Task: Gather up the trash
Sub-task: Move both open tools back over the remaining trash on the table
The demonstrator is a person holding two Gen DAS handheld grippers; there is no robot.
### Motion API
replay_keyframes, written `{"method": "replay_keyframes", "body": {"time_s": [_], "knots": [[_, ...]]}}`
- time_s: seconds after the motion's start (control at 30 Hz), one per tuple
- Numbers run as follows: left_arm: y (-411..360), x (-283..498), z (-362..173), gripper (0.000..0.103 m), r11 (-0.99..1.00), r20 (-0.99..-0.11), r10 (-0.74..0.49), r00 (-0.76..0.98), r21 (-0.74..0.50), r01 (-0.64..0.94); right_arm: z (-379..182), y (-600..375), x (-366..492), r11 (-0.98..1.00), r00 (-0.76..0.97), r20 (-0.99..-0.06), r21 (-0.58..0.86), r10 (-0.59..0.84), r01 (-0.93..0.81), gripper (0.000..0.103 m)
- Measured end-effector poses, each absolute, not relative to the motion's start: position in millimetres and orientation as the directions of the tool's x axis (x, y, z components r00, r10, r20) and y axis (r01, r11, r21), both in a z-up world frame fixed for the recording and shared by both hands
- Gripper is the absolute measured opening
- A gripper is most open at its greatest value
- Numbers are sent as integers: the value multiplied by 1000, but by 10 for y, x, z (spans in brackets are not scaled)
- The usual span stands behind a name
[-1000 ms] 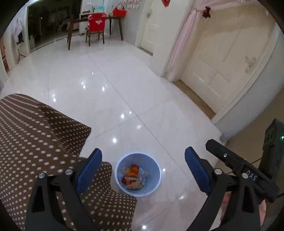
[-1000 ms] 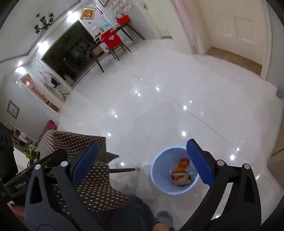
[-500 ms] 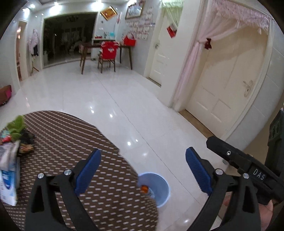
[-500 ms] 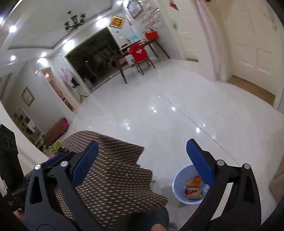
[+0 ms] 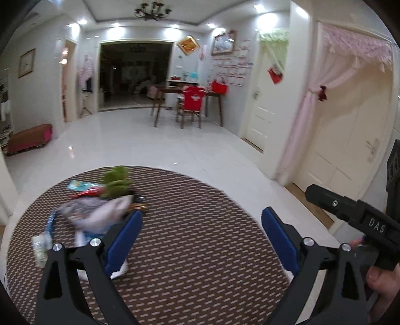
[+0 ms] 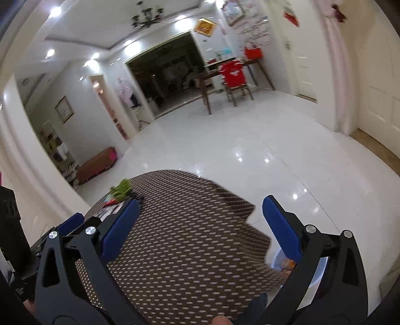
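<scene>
Left gripper [image 5: 201, 232]: jaws spread wide, nothing between the blue pads, held above a round table [image 5: 200, 250]. Right gripper [image 6: 200, 220]: jaws likewise spread wide and holding nothing, over the near side of the same table.

Surface: the table is covered by a brown tablecloth [image 6: 180, 240] with a pattern of small pale dashes. In the right wrist view the cloth hangs over the edge in folds on the right side.

Task items: a cluster of trash [image 5: 92, 212] lies on the left part of the table, just beyond the left gripper's left finger. It is motion-blurred; a pale crumpled wrapper, a red wrapper, a light blue packet [image 5: 80, 185] and a white-and-blue piece near the table edge can be made out. A green plush-like object [image 5: 116, 181] sits at the far side of the cluster; its identity is unclear. In the right wrist view the same cluster shows only partly behind the left finger.

Bin: a pale blue trash bin [image 6: 317, 267] stands on the floor below the table's right edge, mostly hidden by the right gripper's right finger; some orange contents are visible inside.

Room: glossy white tile floor [image 5: 150, 145] with ceiling-light reflections. At the far end are a dark wide doorway [image 5: 135, 77], a wooden table with a chair draped in red [image 5: 192, 100], and a red bag [image 5: 220, 86]. A chandelier [image 5: 152, 11] hangs from the ceiling. White doors and a pink curtain [image 5: 312, 105] line the right wall. A low reddish bench [image 5: 30, 137] stands at the left wall.
</scene>
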State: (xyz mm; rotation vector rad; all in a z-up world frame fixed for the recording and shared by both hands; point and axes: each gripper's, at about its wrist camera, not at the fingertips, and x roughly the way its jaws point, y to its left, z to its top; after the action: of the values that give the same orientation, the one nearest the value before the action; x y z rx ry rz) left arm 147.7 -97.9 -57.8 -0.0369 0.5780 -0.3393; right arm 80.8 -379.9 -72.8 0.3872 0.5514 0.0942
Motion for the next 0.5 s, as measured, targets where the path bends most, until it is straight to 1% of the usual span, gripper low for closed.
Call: {"method": "replay_keyframes", "body": {"time_s": [0.17,0.27,0.5], "knots": [[-438,1361,-571,94,971,-505,-239,830,-117,209,-744,-3254,909,936,829,-503,346,244,-65,97],[-95,1351,-595,94,983,-507,-182,842,-113,145,-758,-2893,1009,939,811,-515,322,277,-117,97],[676,1376,-851,94,994,-571,-57,819,-107,-5,-929,-2266,1211,933,751,-561,291,347,-213,97]]}}
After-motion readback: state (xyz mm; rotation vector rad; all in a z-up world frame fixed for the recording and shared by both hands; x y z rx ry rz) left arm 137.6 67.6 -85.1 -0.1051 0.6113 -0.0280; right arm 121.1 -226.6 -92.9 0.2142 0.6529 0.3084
